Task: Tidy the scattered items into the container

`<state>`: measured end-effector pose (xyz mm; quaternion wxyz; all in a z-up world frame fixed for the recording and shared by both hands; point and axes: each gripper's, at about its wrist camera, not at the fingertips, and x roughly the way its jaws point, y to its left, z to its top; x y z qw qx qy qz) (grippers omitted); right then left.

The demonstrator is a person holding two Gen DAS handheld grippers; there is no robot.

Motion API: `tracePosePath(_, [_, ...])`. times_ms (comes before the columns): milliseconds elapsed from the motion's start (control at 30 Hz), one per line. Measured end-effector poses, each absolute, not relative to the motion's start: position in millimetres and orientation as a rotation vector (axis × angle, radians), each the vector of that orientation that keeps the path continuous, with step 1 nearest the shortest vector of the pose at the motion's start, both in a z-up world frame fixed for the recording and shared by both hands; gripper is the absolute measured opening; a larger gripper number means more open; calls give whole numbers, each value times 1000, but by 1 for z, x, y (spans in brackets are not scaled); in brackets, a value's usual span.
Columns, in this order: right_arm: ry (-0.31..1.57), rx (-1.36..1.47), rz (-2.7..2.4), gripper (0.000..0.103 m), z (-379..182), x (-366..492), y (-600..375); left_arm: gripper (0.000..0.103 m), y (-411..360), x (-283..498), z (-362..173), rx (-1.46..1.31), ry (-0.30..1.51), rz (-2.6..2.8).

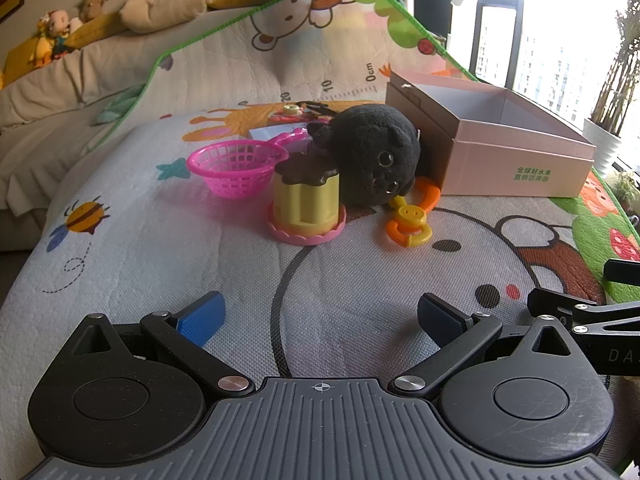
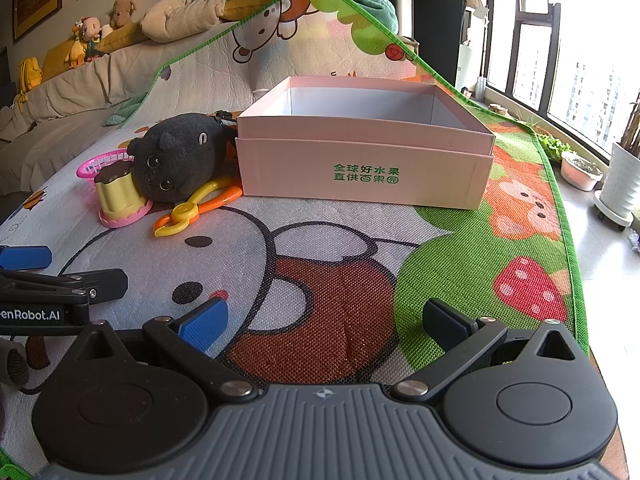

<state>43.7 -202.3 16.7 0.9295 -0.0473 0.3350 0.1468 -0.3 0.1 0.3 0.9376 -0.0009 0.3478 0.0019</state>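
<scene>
A pink cardboard box [image 1: 516, 176] [image 2: 360, 176] stands open on the play mat, its inside white and bare as far as I see. Left of it lie a black plush cat [image 1: 372, 160] [image 2: 176, 158], a yellow toy pudding on a pink base [image 1: 306, 204] [image 2: 118, 196], a pink toy basket [image 1: 236, 166] [image 2: 94, 166] and orange-yellow toy tongs [image 1: 412, 220] [image 2: 192, 208]. A small toy with a yellow ring [image 1: 290, 114] lies behind the plush. My left gripper [image 1: 320, 316] is open and empty, short of the toys. My right gripper [image 2: 324, 316] is open and empty, before the box.
The cartoon play mat [image 1: 160, 264] [image 2: 460, 264] covers a raised surface and drapes up behind. A sofa with cushions and stuffed toys [image 1: 80, 20] is at the back left. Potted plants [image 2: 580, 172] stand on the floor by the window at right.
</scene>
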Motion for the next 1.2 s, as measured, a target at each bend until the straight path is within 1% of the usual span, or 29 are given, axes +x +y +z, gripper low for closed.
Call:
tracePosePath(800, [693, -103, 303, 103, 18, 42, -203, 103, 2, -4, 4, 11, 721, 6])
tracePosePath(1200, [730, -139, 337, 103, 22, 20, -209, 103, -3, -21, 7, 46, 764, -19])
